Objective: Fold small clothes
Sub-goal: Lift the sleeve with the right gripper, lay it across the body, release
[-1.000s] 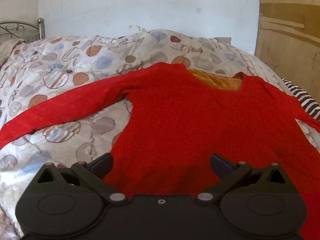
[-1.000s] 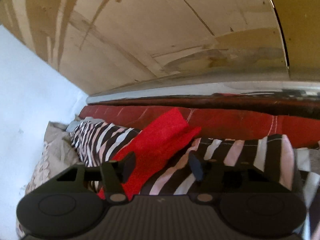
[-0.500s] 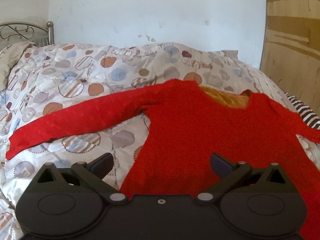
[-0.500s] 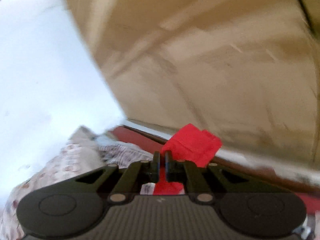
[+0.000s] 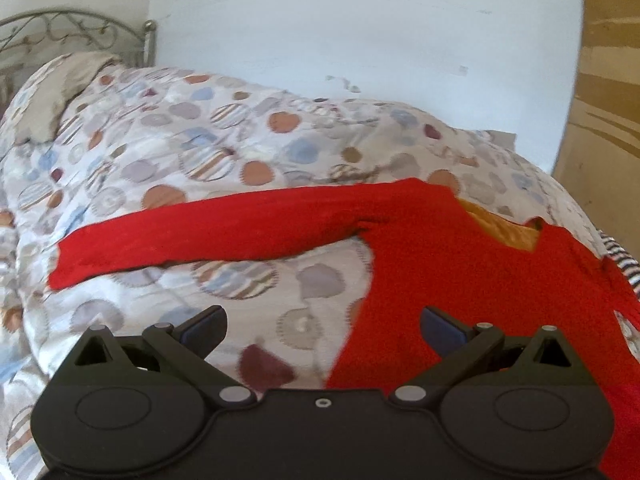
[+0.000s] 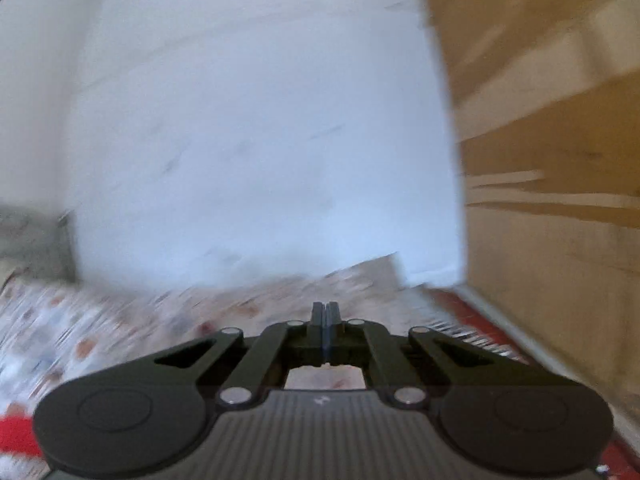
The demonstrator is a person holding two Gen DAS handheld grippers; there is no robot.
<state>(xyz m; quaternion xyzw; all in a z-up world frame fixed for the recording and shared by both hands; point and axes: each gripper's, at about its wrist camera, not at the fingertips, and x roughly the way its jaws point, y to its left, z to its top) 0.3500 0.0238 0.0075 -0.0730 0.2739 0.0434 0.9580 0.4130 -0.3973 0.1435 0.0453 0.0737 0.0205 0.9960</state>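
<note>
A red long-sleeved sweater [image 5: 460, 280] lies flat on the patterned quilt [image 5: 200, 140], its orange lining showing at the neck [image 5: 504, 232]. Its left sleeve [image 5: 200, 236] stretches out to the left. My left gripper [image 5: 322, 320] hovers open over the quilt, with the sweater's left side edge between its fingers and nothing held. In the blurred right wrist view my right gripper [image 6: 325, 308] points nearly level at the white wall with its jaws shut. No cloth shows between its tips. A red patch [image 6: 16, 432] sits at the lower left.
A metal headboard [image 5: 72, 36] and a beige pillow [image 5: 52, 96] are at the far left. A wooden panel [image 5: 608, 120] stands on the right, also seen as the wooden panel [image 6: 552, 200]. A black-and-white striped cloth [image 5: 616, 248] lies beyond the sweater's right shoulder.
The left gripper slid left, so the sweater now sits to its right. The right gripper shut on the red cuff, then swung up and rolled; the red cloth no longer shows at its tips.
</note>
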